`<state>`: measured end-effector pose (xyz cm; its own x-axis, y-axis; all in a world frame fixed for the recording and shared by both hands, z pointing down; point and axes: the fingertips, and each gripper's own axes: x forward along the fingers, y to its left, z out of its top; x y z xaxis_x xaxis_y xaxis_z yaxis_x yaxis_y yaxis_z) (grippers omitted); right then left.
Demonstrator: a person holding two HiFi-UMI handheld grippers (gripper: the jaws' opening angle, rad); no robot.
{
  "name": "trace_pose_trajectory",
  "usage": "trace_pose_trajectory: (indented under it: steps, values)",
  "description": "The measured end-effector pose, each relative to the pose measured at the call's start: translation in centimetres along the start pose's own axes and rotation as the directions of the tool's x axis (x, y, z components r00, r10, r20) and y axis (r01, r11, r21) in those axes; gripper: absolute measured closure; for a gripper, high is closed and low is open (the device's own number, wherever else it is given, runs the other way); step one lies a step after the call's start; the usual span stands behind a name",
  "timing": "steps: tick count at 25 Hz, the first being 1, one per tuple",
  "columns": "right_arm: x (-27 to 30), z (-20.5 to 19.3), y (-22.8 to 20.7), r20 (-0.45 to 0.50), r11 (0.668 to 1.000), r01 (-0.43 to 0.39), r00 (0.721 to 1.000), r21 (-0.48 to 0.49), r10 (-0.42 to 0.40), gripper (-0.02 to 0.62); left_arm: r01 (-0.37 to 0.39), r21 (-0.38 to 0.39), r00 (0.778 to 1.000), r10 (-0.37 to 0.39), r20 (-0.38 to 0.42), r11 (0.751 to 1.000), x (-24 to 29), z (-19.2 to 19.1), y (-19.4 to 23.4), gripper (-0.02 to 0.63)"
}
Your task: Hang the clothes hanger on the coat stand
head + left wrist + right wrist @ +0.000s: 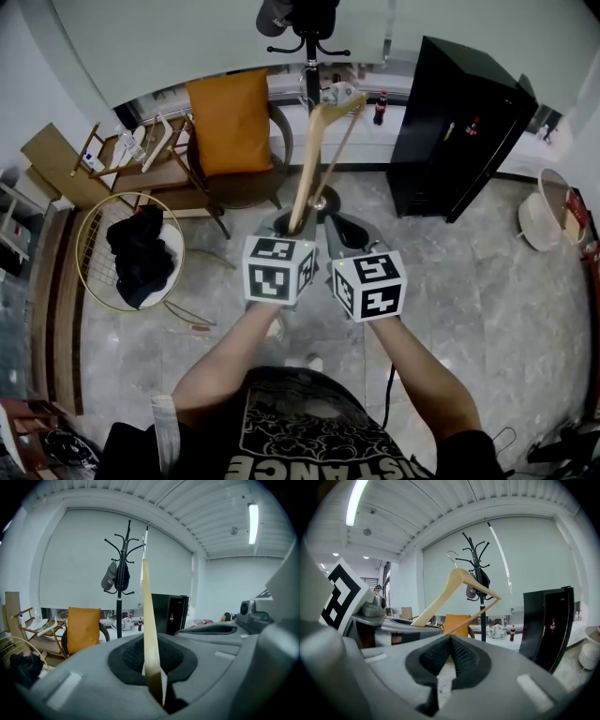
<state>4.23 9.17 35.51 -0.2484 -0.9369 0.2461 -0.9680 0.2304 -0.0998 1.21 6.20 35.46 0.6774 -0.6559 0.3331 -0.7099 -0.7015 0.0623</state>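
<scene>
One hanger point(306, 178) tight in jaws of left gripper point(152, 665); jaws of right gripper point(450, 644) together.

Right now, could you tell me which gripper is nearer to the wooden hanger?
Left. The left gripper grips the hanger at its end; the right gripper sits beside it, shut, empty.

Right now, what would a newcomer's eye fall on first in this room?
A pale wooden hanger stands out, rising from the left tool, whose jaws clamp its end. Ahead stands a black coat stand with something dark hanging on it, and left of it a bright orange cushion leans on a chair.
</scene>
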Motion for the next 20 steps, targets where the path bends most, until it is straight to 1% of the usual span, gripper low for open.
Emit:
trace_pose_trajectory:
  steps: [8,14,20]
  values:
    - [3.2,1.4,-1.5,0.012,1.0,0.007,1.0,0.002,-0.007,0.595,0.003,-0.01,1.0,-0.003,0.017,1.0,2.8,1.0,2.6,0.572]
    - [8.5,2.4,-2.1,-0.012,1.0,0.027,1.0,-0.008,-0.027,0.595,0.034,-0.003,0.999,-0.034,0.006,0.999,6.2,1.6,5.9,0.572]
    - [15.1,3.6,-3.2,-0.028,0.998,0.063,0.998,0.007,-0.063,0.595,0.067,-0.001,0.998,-0.067,-0.011,0.998,10.5,2.6,11.0,0.572]
